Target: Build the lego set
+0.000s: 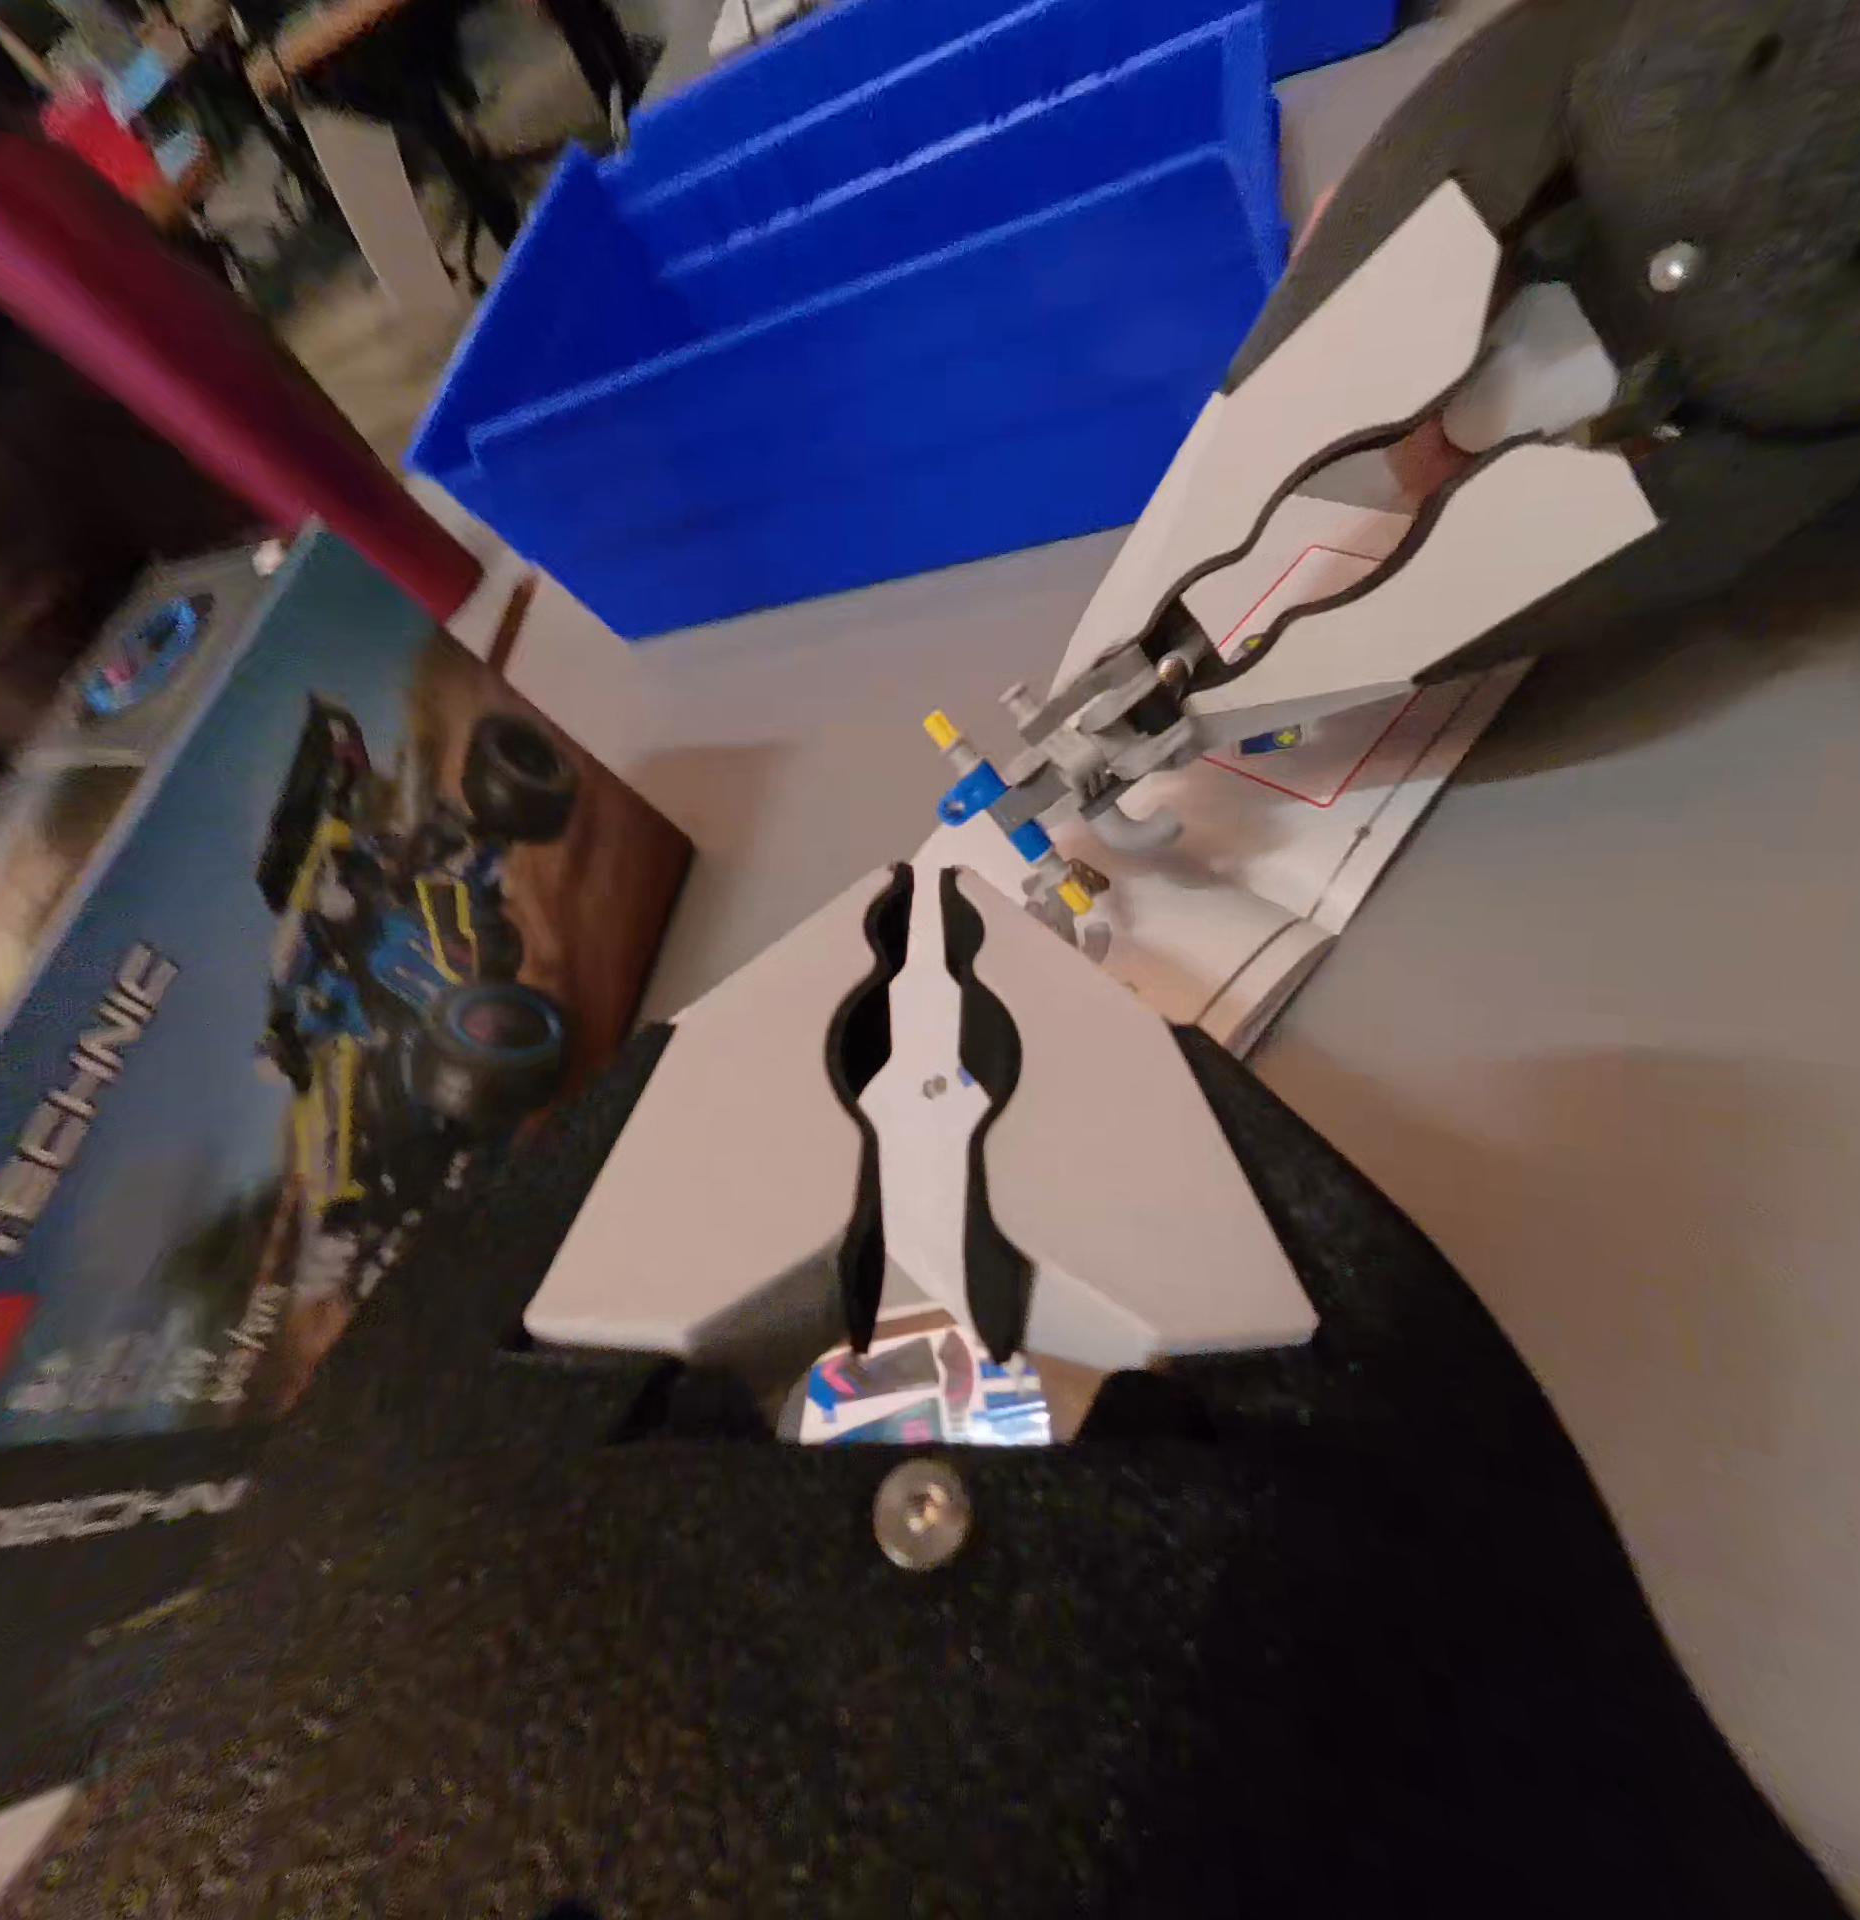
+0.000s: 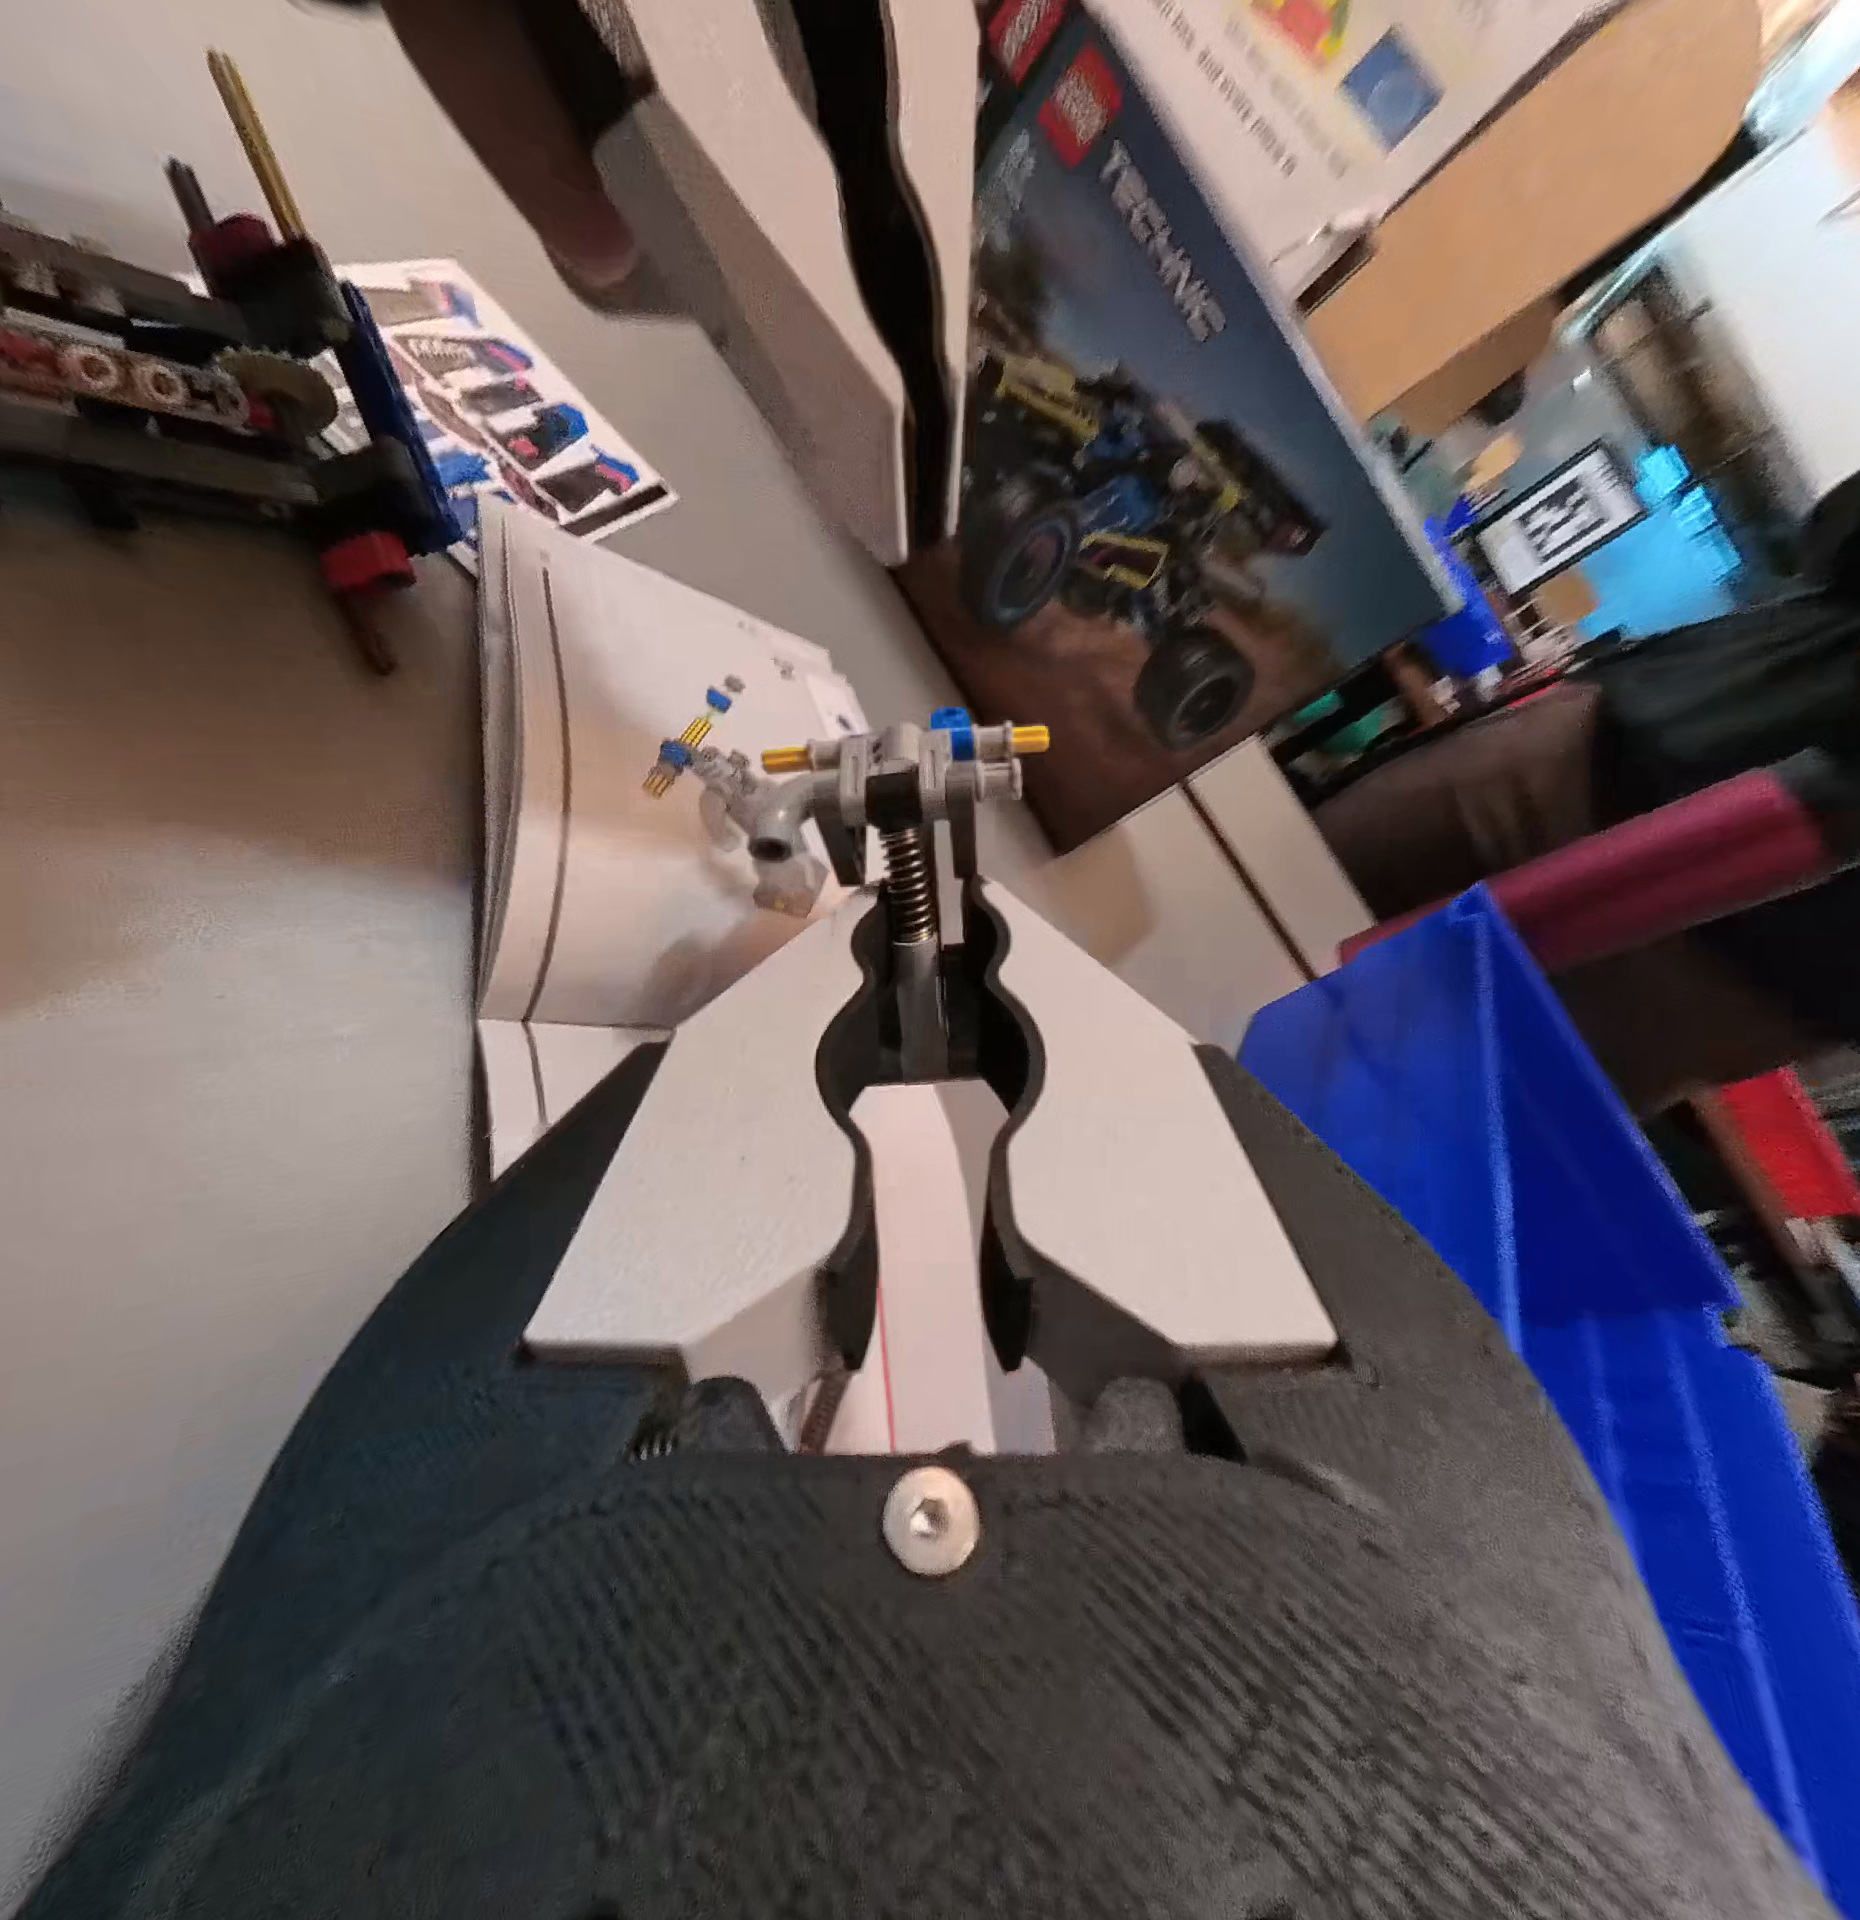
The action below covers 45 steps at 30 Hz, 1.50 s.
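Right wrist view: my right gripper [image 2: 931, 914] is clamped on the shock assembly [image 2: 905, 774], holding it over the manual [image 2: 593, 831] for comparison. Left gripper [image 1: 924, 883] is nearly closed and empty, tips near the assembly, ready to add parts.

I see my grippers [image 2: 921, 894] in rough, grainy black plastic with smooth matt white fingers [image 1: 1092, 1091], a coiled metal spring [image 2: 905, 868] in the plastic assembly [image 2: 895, 774], glossy card on the box [image 1: 282, 935], matt paper manual [image 2: 614, 779].
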{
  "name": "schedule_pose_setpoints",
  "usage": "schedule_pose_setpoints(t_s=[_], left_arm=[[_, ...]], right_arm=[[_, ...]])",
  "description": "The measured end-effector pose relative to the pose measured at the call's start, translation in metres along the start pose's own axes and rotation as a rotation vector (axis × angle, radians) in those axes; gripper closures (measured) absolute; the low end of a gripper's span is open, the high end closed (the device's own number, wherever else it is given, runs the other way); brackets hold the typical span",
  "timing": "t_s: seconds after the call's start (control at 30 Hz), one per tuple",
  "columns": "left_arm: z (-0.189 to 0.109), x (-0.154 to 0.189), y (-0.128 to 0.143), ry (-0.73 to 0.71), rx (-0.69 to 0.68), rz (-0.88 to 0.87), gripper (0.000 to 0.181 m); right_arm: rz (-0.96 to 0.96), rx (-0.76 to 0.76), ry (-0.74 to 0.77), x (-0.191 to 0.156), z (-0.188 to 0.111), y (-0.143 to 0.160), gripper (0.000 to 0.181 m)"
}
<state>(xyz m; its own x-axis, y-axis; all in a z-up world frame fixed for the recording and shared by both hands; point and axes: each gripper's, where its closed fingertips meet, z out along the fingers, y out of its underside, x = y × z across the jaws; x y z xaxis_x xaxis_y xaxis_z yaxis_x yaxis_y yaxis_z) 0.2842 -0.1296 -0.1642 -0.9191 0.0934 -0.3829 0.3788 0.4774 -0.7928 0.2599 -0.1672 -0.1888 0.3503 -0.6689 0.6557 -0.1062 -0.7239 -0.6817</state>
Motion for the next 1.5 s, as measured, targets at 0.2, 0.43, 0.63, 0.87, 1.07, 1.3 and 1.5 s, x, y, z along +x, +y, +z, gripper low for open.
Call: schedule_pose_setpoints(t_s=[0.2, 0.43, 0.63, 0.87, 1.07, 1.3, 1.5], left_arm=[[-0.009, 0.006, -0.023, -0.088, 0.063, 0.298, 0.181], [-0.013, -0.003, -0.021, -0.167, -0.012, 0.393, 0.178], [-0.060, -0.082, -0.034, -0.550, 0.105, 0.050, 0.090], [-0.109, -0.104, -0.053, -0.534, 0.350, -0.206, 0.085], [-0.099, -0.104, -0.037, -0.506, 0.284, -0.212, 0.089], [-0.072, -0.086, -0.021, -0.412, 0.146, -0.190, 0.118], [-0.063, -0.075, -0.020, -0.357, 0.118, -0.179, 0.119]], right_arm=[[-0.152, 0.044, 0.146, 0.015, -0.009, -0.014, 0.171], [-0.171, 0.025, 0.130, 0.010, -0.006, -0.012, 0.171], [-0.101, -0.007, 0.177, 0.023, -0.008, -0.003, 0.171], [-0.003, 0.006, 0.167, 0.027, -0.008, 0.000, 0.171], [0.010, -0.003, 0.161, 0.026, -0.007, 0.002, 0.171], [0.046, -0.009, 0.168, 0.030, -0.007, 0.006, 0.171], [0.065, 0.033, 0.173, 0.032, -0.009, 0.000, 0.171]])
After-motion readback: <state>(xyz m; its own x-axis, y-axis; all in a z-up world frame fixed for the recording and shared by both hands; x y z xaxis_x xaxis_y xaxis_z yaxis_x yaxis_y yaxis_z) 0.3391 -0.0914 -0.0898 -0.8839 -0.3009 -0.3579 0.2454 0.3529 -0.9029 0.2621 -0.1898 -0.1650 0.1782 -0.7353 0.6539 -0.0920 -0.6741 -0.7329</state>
